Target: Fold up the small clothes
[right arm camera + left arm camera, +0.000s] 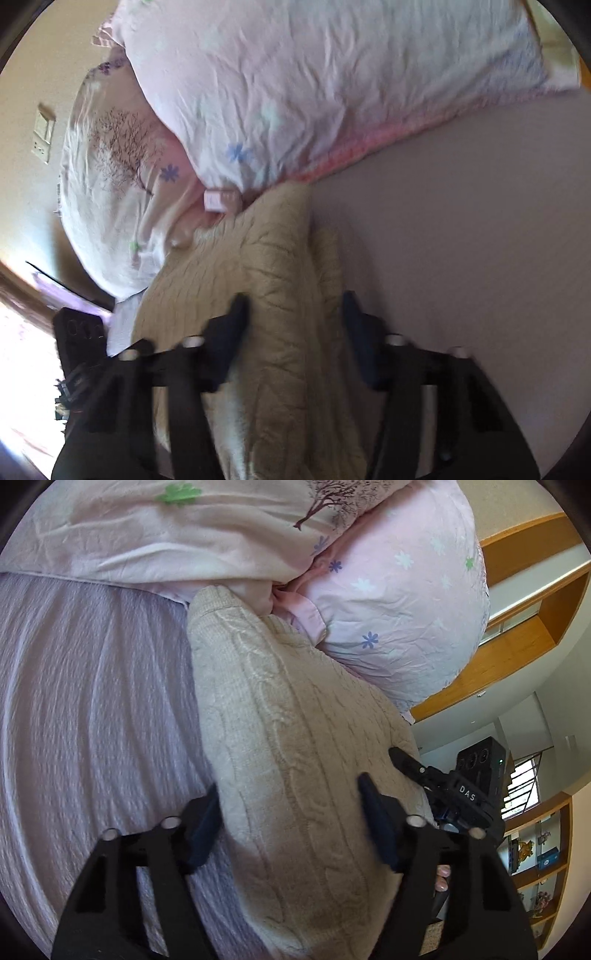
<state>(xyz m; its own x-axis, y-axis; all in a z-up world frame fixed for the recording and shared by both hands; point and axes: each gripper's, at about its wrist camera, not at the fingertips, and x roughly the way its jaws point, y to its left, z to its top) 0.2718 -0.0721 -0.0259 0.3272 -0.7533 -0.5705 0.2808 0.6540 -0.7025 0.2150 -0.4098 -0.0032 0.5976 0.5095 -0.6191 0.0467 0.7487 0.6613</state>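
Home bedroom: bed sheet (92, 701), floral pillows (399, 602), wooden shelving (532, 878) with ornaments.

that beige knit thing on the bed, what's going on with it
A person with a handheld gripper in each hand is working on a beige cable-knit sweater lying on a lilac bedspread, its far end against pink floral pillows. The left gripper and the right gripper are both open, fingers either side of the knit, neither clamping it. The sweater looks partly folded into a long strip.
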